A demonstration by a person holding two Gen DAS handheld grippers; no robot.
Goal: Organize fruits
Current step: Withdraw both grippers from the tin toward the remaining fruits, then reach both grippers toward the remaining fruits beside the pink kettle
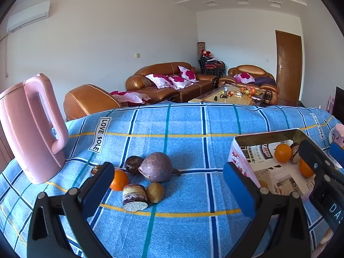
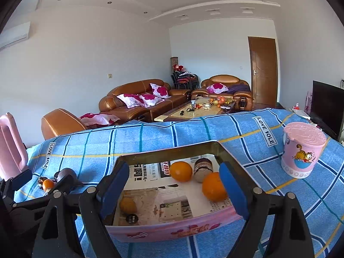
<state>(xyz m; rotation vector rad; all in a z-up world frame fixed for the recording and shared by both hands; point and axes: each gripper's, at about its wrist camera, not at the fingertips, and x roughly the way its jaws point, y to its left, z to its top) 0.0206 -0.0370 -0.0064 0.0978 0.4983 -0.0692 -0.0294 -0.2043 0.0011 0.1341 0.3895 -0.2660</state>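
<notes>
Left gripper wide open, empty, over loose fruit pile at twelve o'clock. Right gripper likewise gaping, empty above tin at three o'clock. Could nudge round passion fruit rolling off cloth.

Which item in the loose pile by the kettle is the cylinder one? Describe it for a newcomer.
Start at the pink kettle on the blue plaid cloth; the loose pile lies just right of it. The cylinder is nearest the camera, beside a small tan fruit. It alone is flat-ended and banded cream and dark red; its neighbours are round.
</notes>
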